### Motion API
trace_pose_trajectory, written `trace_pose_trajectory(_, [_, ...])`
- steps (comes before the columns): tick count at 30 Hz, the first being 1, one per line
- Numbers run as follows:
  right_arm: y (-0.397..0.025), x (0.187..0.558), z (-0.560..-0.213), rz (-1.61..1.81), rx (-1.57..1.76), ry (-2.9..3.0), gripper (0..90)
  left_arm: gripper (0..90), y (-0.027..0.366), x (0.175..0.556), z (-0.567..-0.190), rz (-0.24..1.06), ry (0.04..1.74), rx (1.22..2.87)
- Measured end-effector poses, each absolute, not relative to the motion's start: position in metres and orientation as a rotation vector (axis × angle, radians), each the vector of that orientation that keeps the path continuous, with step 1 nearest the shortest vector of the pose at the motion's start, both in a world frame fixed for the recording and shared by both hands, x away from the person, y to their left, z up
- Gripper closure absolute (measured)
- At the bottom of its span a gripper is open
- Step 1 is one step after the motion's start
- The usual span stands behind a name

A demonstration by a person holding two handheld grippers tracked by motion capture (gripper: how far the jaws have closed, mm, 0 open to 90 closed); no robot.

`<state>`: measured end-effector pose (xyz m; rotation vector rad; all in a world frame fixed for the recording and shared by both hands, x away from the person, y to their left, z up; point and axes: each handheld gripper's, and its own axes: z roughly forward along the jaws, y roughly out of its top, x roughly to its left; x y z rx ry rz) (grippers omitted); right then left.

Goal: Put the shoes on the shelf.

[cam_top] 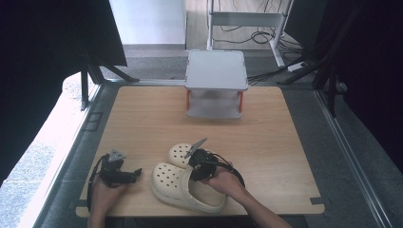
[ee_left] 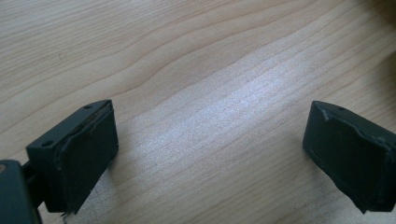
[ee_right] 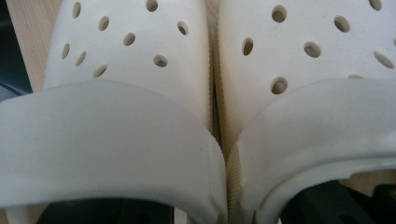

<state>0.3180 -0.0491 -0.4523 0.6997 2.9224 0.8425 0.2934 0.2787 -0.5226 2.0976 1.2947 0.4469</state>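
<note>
Two cream clogs lie side by side near the table's front edge, toes pointing away to the left: the near clog (cam_top: 171, 179) (ee_right: 126, 42) and the far clog (cam_top: 179, 153) (ee_right: 317, 32). Their inner walls touch and both heel straps are folded forward. My right gripper (cam_top: 202, 172) sits over their openings with one black jaw inside each clog, closed in on the touching walls; the straps hide most of both jaws. My left gripper (cam_top: 137, 173) (ee_left: 210, 154) rests low over bare wood left of the clogs, open and holding nothing.
A grey two-level shelf (cam_top: 216, 71) with red posts stands at the table's far edge, middle. The wooden table (cam_top: 285, 142) has dark floor around it, and cables lie on the floor behind the shelf.
</note>
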Motion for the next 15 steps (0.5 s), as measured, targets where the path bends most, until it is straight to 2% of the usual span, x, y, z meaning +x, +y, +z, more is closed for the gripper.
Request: trace_pose_trajectory(15, [-0.088, 0.330, -0.425, 0.901, 0.855, 2.821, 66.9, 3.4, 0.279, 0.293, -0.523, 0.448, 1.295, 2.097])
